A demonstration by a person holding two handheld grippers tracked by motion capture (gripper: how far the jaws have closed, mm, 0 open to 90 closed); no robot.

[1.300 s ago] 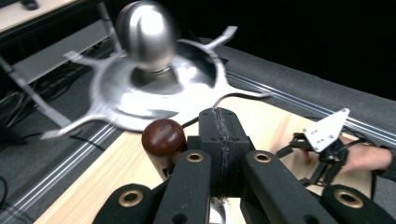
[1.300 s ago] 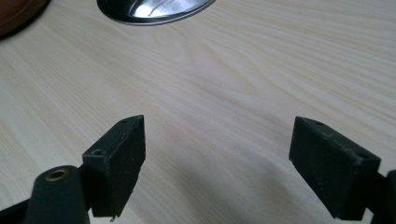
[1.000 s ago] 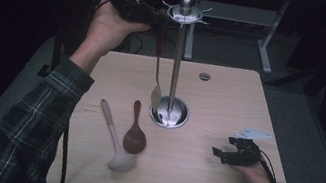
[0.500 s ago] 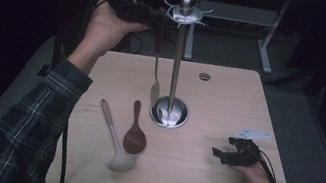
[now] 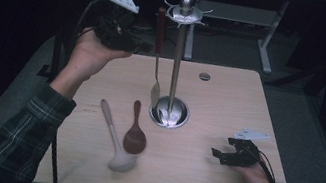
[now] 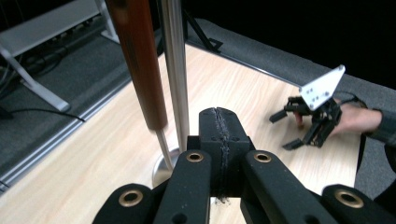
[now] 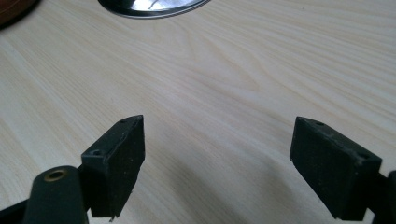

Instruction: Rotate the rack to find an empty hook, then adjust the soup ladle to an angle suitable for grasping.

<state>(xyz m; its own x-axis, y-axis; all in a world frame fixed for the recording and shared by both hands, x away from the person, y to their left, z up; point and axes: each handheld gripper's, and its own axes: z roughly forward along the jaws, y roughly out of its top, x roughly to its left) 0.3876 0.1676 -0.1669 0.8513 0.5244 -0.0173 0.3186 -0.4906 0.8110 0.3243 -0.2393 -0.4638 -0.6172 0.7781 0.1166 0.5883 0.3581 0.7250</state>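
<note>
Tongs on the left (image 5: 146,45) sit lower than before, closed on nothing beside the hanging wood-handled spatula (image 5: 160,35) on the stand (image 5: 176,63). Right gripper view shows right tongs (image 7: 217,163) open over the desk (image 5: 230,103).

Table (image 5: 217,177): stand (image 5: 169,113), ladle (image 5: 114,138), spoon (image 5: 135,131)

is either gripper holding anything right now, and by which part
Nothing is held. The left gripper has its fingers shut on nothing, beside the hanging wooden-handled utensil. The right gripper is open over the bare table.
</note>
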